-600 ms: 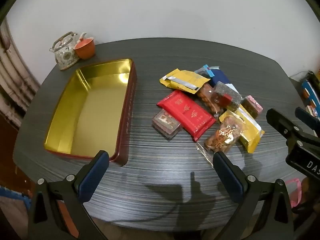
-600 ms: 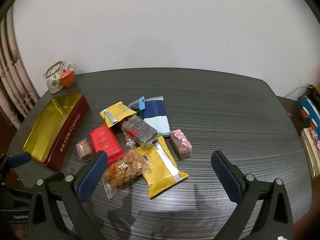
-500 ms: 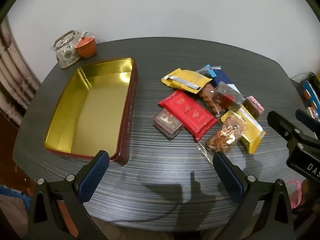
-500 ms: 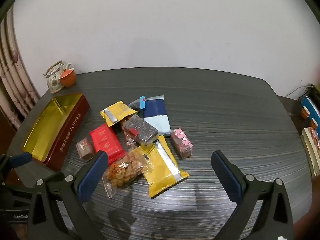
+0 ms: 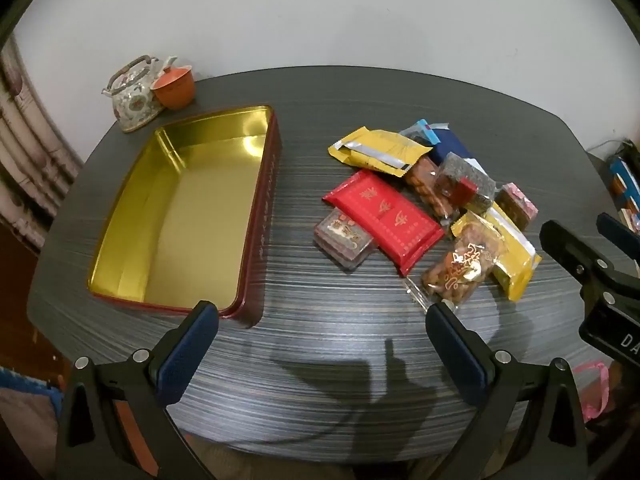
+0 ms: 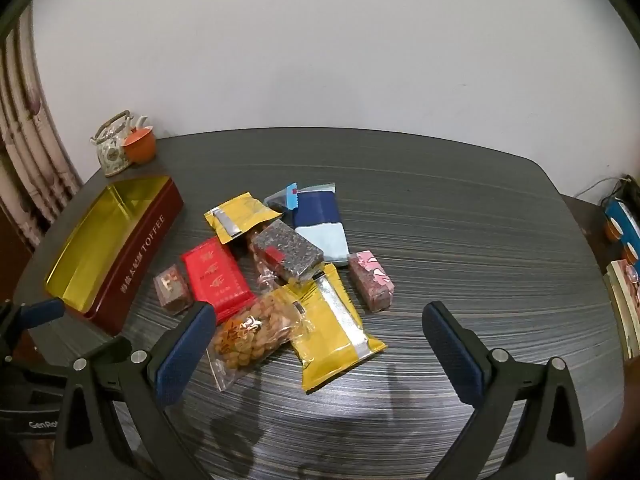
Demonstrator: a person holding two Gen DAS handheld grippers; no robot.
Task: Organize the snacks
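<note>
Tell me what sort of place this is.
Probably a home living or tea room. A patterned ceramic teapot and an orange clay cup sit at the back of a dark wood-grain table, striped curtains hang at the left, and an open gold-lined toffee tin waits beside loose snacks.

Nut bag (image 6: 251,334): near corner hidden behind the right gripper's (image 6: 316,354) left finger.
Peanut pack (image 5: 430,189): mostly buried under the dark pack (image 5: 464,184) and yellow pouch (image 5: 380,151).
Shelf items (image 6: 624,264): cut by the right edge, perhaps books.
Tin (image 6: 136,240) lettering: the small characters before "TOFFEE" unreadable.
Pink strap (image 5: 596,390): partly hidden behind the table (image 5: 360,344).
</note>
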